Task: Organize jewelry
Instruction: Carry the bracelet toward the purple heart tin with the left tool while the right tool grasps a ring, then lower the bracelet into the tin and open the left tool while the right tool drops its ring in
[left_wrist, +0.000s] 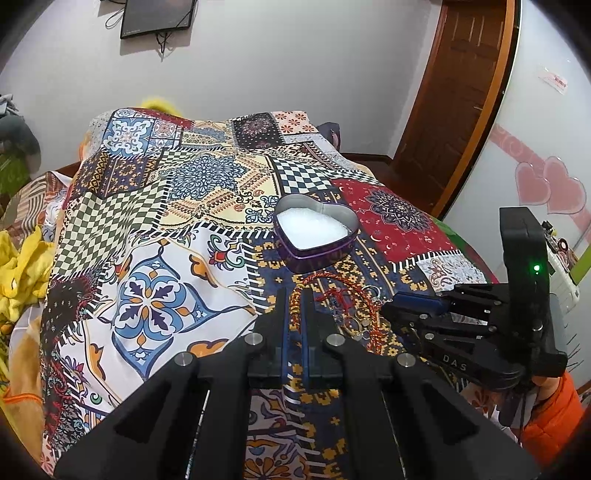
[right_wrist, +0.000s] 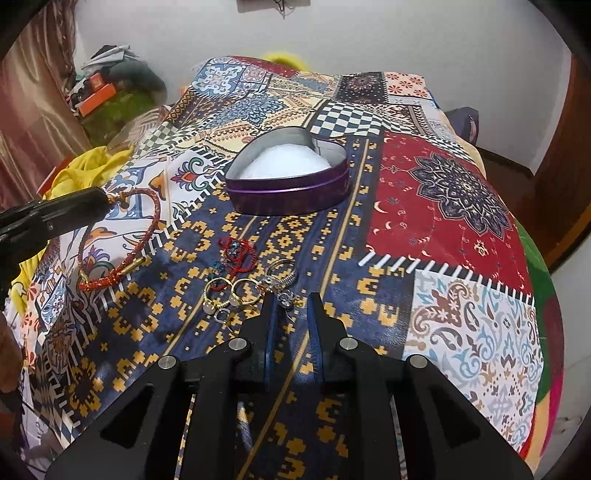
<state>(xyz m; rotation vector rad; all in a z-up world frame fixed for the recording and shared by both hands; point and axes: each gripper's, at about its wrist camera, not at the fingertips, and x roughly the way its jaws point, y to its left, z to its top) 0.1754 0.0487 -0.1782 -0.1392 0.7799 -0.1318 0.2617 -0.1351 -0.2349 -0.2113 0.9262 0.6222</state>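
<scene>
A purple heart-shaped tin with white padding stands open on the patterned bedspread; it also shows in the right wrist view. My left gripper is shut on a red and gold cord bracelet, which hangs lifted from its tips in the right wrist view. A small pile of jewelry lies near the tin: a red beaded piece, gold rings and a silver ring. My right gripper is open and empty just before the silver ring.
The patchwork bedspread covers a bed. Yellow cloth lies at the left. A wooden door and a white wardrobe with pink hearts stand at the right. Clutter sits in the far left corner.
</scene>
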